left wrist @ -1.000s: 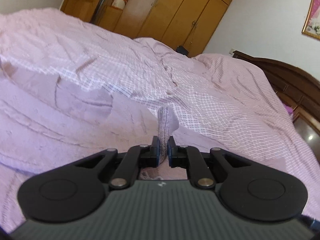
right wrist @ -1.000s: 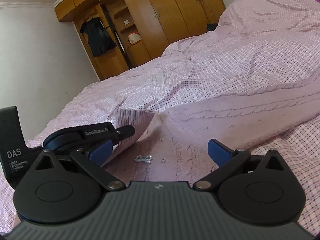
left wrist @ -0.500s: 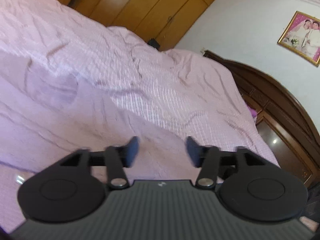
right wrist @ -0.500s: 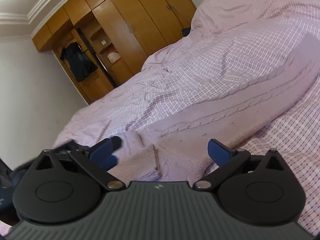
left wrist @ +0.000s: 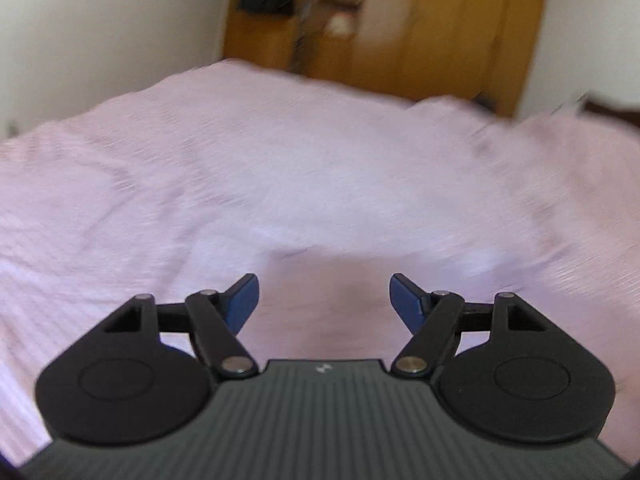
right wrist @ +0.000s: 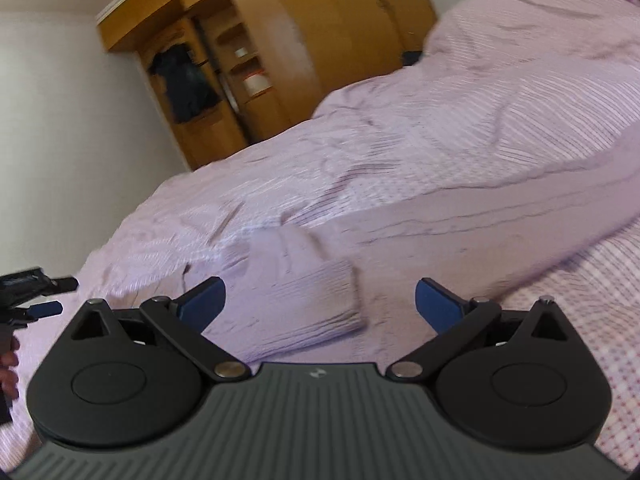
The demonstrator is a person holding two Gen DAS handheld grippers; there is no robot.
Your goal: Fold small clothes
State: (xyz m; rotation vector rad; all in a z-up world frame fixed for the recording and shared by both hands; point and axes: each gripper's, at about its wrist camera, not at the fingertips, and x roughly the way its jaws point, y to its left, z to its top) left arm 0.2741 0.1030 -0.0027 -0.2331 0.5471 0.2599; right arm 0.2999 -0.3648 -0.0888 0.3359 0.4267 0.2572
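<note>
Sweater (right wrist: 460, 240) lies on the bed, its folded cuff (right wrist: 304, 304) between the right gripper's (right wrist: 320, 304) spread, empty fingers.

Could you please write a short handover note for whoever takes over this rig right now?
Left gripper: open, empty, jaws just opened; it shows at the left edge of the right wrist view.
Right gripper: open, empty, hovering over the folded sleeve cuff.
Pink knit sweater lies on the checked bedspread, one sleeve folded in.
Left: the remaining folds; the far side is not visible.
</note>
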